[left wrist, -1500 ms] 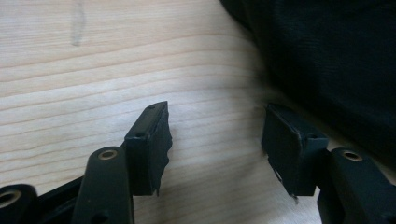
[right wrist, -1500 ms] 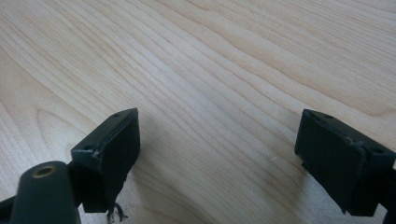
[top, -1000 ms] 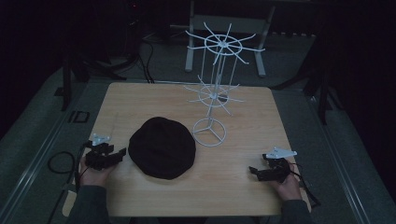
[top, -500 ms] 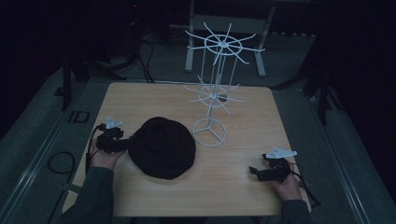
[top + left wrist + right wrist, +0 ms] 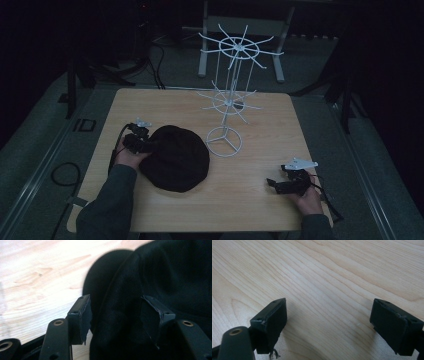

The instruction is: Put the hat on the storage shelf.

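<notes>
A black hat (image 5: 175, 157) lies on the wooden table (image 5: 265, 125), left of centre. My left gripper (image 5: 150, 146) is at the hat's left edge. In the left gripper view its jaws stand apart, with a fold of the hat's (image 5: 162, 272) black fabric between them, so the left gripper (image 5: 116, 315) is open around the rim. My right gripper (image 5: 272, 184) rests near the table's front right, well away from the hat. In the right gripper view, the right gripper (image 5: 329, 322) is wide open over bare wood.
A white wire display stand (image 5: 226, 107) with two tiers of radiating hooks rises from a round base (image 5: 224, 141) just right of the hat. Cables and dark floor surround the table. A metal frame (image 5: 240, 25) stands behind it.
My left gripper has moved from the table's left front up and right to the hat's left edge, and its jaws now straddle the fabric. The right gripper has stayed put.
</notes>
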A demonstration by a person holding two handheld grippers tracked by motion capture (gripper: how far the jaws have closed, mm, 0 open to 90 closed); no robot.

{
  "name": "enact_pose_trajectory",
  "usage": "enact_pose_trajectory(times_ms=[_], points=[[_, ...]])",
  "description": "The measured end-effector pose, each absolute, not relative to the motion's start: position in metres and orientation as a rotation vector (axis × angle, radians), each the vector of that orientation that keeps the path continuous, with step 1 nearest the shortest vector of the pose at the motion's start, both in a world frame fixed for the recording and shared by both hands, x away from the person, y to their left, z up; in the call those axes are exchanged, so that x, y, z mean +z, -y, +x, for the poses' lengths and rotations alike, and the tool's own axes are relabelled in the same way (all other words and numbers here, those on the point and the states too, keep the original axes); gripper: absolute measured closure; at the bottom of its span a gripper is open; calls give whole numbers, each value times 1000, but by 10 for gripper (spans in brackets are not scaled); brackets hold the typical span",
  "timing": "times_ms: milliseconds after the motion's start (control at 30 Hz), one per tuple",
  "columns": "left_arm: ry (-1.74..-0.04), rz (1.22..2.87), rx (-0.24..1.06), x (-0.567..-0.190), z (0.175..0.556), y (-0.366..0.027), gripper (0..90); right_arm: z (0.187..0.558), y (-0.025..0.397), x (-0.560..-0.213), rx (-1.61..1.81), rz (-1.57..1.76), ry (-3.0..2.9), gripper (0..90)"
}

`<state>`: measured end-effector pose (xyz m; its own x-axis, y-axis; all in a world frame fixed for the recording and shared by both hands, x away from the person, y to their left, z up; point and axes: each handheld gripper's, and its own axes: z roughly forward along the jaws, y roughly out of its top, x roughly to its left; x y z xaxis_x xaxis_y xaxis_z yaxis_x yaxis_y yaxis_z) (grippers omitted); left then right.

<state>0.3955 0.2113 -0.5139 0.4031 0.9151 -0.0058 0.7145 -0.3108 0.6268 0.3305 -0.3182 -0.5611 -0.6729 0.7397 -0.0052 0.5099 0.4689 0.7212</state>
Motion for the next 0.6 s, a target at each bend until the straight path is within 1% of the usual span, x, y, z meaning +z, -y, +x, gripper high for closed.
enact_pose_trajectory(times_ms=[133,267,333,467,533,600], points=[[-1403,2200,451,-526,400,-207,449,330,318,-561,1021,1061,-2403,140],[-1423,2223,480,-526,402,-203,474,330,318,-561,1021,1061,-2403,140],[-1425,2247,513,-525,402,-200,515,330,318,-561,1021,1062,-2403,140],[-1435,2277,563,-522,401,-199,662,330,318,-561,1020,1063,-2402,140],[-1437,2276,565,-521,401,-200,725,330,318,-561,1021,1062,-2402,140],[-1441,2269,559,-520,401,-201,754,330,318,-561,1020,1063,-2402,140]])
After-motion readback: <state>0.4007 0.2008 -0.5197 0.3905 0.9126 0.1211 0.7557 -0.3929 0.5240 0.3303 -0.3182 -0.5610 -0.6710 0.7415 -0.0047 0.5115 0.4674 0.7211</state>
